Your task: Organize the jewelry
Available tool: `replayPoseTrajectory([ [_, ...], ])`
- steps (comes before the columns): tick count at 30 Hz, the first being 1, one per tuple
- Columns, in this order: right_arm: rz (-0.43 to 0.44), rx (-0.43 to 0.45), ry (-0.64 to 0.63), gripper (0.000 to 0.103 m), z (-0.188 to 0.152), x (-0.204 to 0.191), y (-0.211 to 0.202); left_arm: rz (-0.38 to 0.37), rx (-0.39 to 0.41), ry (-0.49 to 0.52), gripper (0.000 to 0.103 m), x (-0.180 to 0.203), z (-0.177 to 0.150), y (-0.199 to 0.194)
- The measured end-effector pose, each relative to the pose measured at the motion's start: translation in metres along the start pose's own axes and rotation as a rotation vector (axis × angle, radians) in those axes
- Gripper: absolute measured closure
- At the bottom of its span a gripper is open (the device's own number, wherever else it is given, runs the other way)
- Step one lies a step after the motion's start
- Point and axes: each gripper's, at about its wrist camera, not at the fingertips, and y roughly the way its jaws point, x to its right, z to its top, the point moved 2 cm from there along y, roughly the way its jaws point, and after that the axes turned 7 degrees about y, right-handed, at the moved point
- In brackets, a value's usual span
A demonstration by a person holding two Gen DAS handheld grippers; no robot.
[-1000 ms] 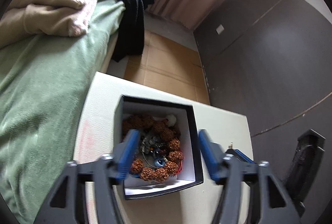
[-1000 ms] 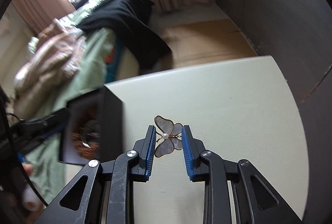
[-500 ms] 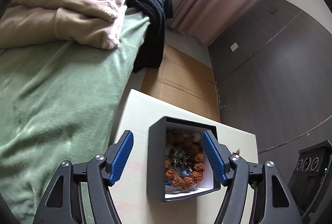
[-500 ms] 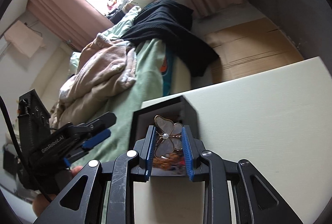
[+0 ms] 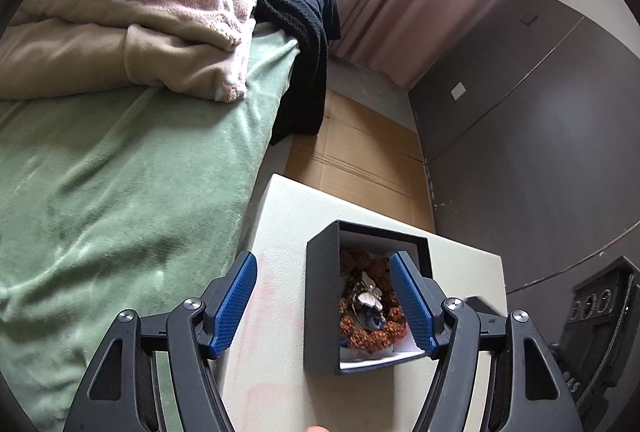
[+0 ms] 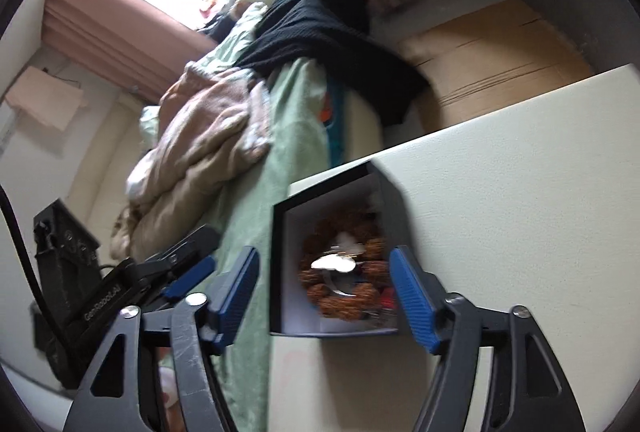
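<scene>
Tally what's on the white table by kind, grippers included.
Black square open box: 1
Brown knobbly bead strand: 1
Pearly butterfly brooch: 1
Blue-padded grippers, left gripper and right gripper, both open: 2
Total: 5

Window glare, fisheye warp, blur

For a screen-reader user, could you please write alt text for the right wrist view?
The right gripper, fingers just opened and empty, hangs over a black box on a white table; a pearly butterfly brooch lies inside on a brown bead bracelet. The left gripper is beside it.
</scene>
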Motion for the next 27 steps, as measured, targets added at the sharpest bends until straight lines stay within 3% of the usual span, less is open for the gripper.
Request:
replayPoseTrajectory([
  [2, -0.016, 0.034, -0.011, 0.018, -0.001, 0.001, -0.017, 0.0, 0.005, 0.007, 0.028, 0.004, -0.003, -0.005],
  [10, -0.146, 0.078, -0.025, 0.008, -0.009, 0.01, -0.062, 0.007, 0.062, 0.068, 0.022, 0.03, -0.014, -0.03],
  [13, -0.234, 0.123, -0.082, 0.0, -0.015, 0.005, -0.083, 0.017, 0.107, 0.085, 0.007, 0.039, -0.016, -0.042],
  [17, -0.22, 0.158, -0.101, 0.0, -0.016, 0.006, -0.108, 0.047, 0.15, 0.12, 0.004, 0.053, -0.019, -0.054],
  [27, -0.24, 0.184, -0.126, 0.0, -0.019, 0.014, -0.146, 0.032, 0.174, 0.253, 0.001, 0.094, -0.031, -0.072],
])
